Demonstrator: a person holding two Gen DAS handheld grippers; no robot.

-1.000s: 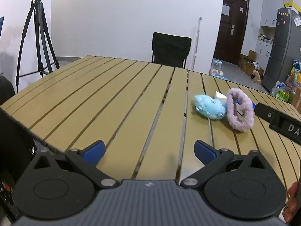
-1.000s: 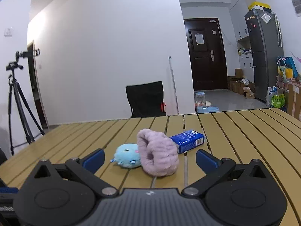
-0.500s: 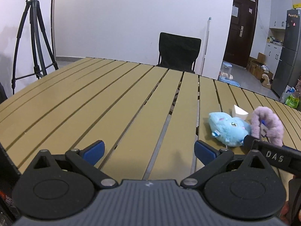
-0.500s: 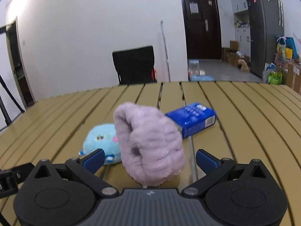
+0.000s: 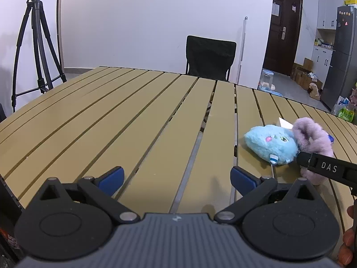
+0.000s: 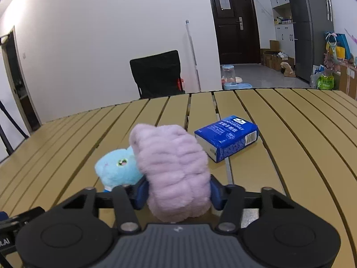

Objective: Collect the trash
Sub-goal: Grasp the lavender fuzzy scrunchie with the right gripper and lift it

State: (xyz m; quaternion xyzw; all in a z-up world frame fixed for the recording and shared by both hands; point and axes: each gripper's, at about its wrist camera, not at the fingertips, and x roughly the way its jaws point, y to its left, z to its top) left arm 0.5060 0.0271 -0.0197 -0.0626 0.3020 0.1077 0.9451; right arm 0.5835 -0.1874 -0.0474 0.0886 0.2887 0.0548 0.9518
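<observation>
Right wrist view, jaws closing on one purple headband (image 6: 173, 169), one blue plush (image 6: 117, 169), one tissue pack (image 6: 227, 137)

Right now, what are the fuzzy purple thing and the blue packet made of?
The purple band looks like soft plush fabric, matte, with fluffy ribbed pile. The blue packet seems to be thin glossy plastic wrap: it shines, with printed writing and a barcode.

"DAS" on right gripper (image 5: 328, 169)

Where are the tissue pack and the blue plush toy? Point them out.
tissue pack (image 6: 227, 137), right wrist view, its blue top face
blue plush toy (image 5: 270, 144), left wrist view, middle of its furry body
</observation>
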